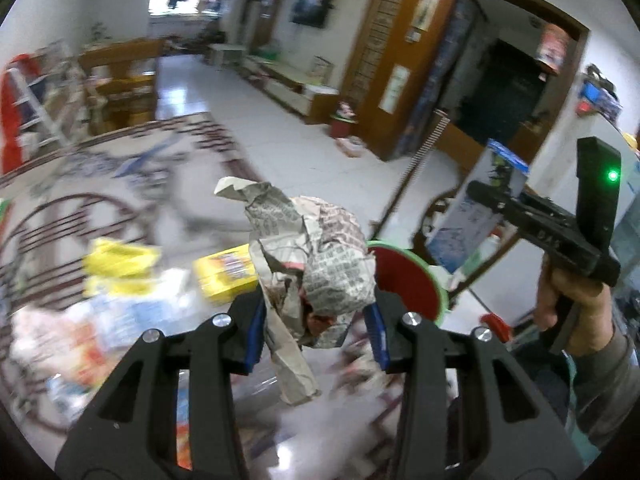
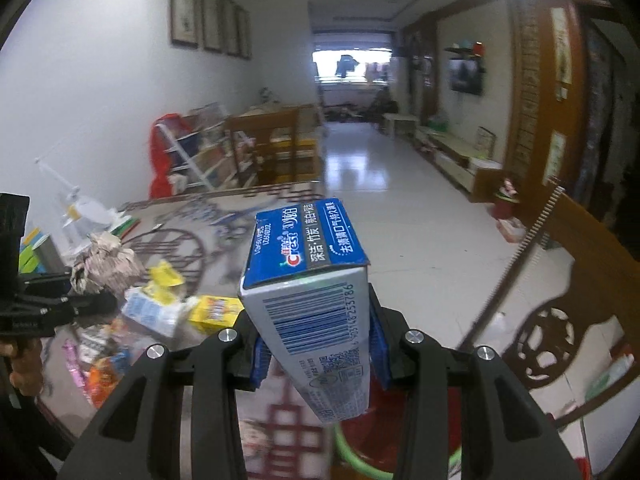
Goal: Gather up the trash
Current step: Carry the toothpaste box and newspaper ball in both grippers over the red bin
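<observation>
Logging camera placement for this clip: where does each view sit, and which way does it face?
Left wrist: on the left gripper, facing a tiled room over its crumpled newspaper; a hand shows.
Right wrist: on the right gripper, facing the hallway past its toothpaste box.
Shared: each shows the other gripper, plus the yellow box.

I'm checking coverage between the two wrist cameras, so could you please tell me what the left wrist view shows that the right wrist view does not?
Only the left wrist view shows the red bin with a green rim clearly, plus the person's hand on the right gripper's handle.

Only the right wrist view shows the toothpaste box's barcode face, the white desk lamp and the framed pictures on the wall.

Both show the left gripper shut on the crumpled newspaper, the right gripper shut on the toothpaste box, and the yellow box among table litter.
</observation>
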The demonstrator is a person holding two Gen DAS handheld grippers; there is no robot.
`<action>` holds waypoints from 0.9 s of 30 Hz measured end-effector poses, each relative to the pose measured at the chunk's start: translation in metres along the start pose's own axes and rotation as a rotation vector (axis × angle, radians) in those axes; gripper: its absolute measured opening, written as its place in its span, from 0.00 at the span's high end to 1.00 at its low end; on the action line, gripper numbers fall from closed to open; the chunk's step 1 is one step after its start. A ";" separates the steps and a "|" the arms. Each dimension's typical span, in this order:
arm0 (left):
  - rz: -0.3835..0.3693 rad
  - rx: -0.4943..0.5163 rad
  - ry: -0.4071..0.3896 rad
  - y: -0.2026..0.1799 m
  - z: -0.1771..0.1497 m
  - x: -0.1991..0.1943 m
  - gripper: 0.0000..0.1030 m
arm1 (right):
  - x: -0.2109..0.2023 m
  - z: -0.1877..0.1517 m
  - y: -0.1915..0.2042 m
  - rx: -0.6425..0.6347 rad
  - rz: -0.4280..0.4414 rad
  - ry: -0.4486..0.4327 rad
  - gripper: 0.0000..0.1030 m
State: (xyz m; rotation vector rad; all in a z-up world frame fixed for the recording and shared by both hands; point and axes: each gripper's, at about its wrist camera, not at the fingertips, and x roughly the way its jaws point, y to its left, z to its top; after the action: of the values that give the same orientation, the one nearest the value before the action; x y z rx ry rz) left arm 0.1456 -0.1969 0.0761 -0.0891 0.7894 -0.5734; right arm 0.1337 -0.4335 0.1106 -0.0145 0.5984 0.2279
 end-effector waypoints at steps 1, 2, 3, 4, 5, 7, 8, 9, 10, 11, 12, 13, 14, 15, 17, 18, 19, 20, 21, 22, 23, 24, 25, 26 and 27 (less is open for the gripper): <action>-0.022 0.006 0.005 -0.007 0.003 0.007 0.61 | 0.000 -0.002 -0.010 0.012 -0.014 0.001 0.63; -0.052 0.018 0.016 -0.019 0.007 0.019 0.61 | 0.000 -0.004 -0.020 0.025 -0.030 0.002 0.63; -0.076 0.029 0.024 -0.029 0.011 0.030 0.61 | 0.000 -0.005 -0.029 0.038 -0.042 0.001 0.63; -0.095 0.042 0.029 -0.039 0.015 0.039 0.61 | -0.001 -0.008 -0.036 0.051 -0.050 0.001 0.63; -0.106 0.052 0.036 -0.046 0.018 0.048 0.61 | 0.000 -0.011 -0.047 0.076 -0.060 0.001 0.63; -0.142 0.060 0.051 -0.060 0.026 0.065 0.61 | 0.002 -0.016 -0.060 0.108 -0.078 0.002 0.63; -0.160 0.066 0.061 -0.070 0.031 0.077 0.61 | 0.005 -0.020 -0.065 0.125 -0.091 0.002 0.63; -0.172 0.072 0.070 -0.074 0.033 0.086 0.61 | 0.005 -0.022 -0.071 0.137 -0.099 0.002 0.63; -0.186 0.080 0.080 -0.078 0.036 0.095 0.61 | 0.006 -0.026 -0.077 0.155 -0.107 0.003 0.63; -0.209 0.086 0.094 -0.083 0.039 0.103 0.60 | 0.006 -0.030 -0.084 0.171 -0.112 0.005 0.63; -0.223 0.092 0.108 -0.087 0.041 0.111 0.60 | 0.008 -0.035 -0.091 0.191 -0.120 0.012 0.63; -0.229 0.103 0.119 -0.091 0.041 0.116 0.60 | 0.009 -0.038 -0.096 0.204 -0.125 0.018 0.63; -0.236 0.115 0.129 -0.094 0.042 0.124 0.60 | 0.010 -0.041 -0.101 0.220 -0.126 0.024 0.63; -0.242 0.123 0.140 -0.095 0.042 0.131 0.60 | 0.011 -0.043 -0.102 0.225 -0.129 0.027 0.63; -0.248 0.131 0.165 -0.099 0.040 0.144 0.60 | 0.011 -0.046 -0.104 0.219 -0.152 0.032 0.63; -0.251 0.132 0.177 -0.101 0.038 0.151 0.60 | 0.011 -0.047 -0.107 0.230 -0.155 0.035 0.63; -0.254 0.130 0.185 -0.103 0.038 0.158 0.60 | 0.011 -0.049 -0.109 0.244 -0.156 0.038 0.63; -0.255 0.128 0.195 -0.104 0.036 0.163 0.60 | 0.012 -0.049 -0.111 0.250 -0.161 0.040 0.63; -0.257 0.127 0.204 -0.104 0.034 0.169 0.60 | 0.012 -0.050 -0.112 0.254 -0.164 0.039 0.63; -0.261 0.126 0.213 -0.104 0.034 0.174 0.59 | 0.012 -0.051 -0.115 0.264 -0.164 0.037 0.63; -0.271 0.123 0.225 -0.105 0.032 0.179 0.59 | 0.012 -0.051 -0.117 0.276 -0.161 0.035 0.63; -0.275 0.122 0.231 -0.107 0.031 0.181 0.59 | 0.012 -0.050 -0.117 0.280 -0.159 0.037 0.62; -0.277 0.121 0.238 -0.107 0.030 0.184 0.57 | 0.014 -0.050 -0.117 0.282 -0.159 0.040 0.62; -0.282 0.121 0.246 -0.108 0.029 0.187 0.55 | 0.015 -0.050 -0.117 0.283 -0.159 0.041 0.62; -0.284 0.123 0.253 -0.110 0.029 0.190 0.52 | 0.016 -0.049 -0.117 0.282 -0.161 0.042 0.59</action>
State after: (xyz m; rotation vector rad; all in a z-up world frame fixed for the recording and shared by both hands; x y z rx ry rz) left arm 0.2222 -0.3922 0.0054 -0.0152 0.9926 -0.9130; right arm 0.1446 -0.5485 0.0546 0.2046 0.6638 -0.0145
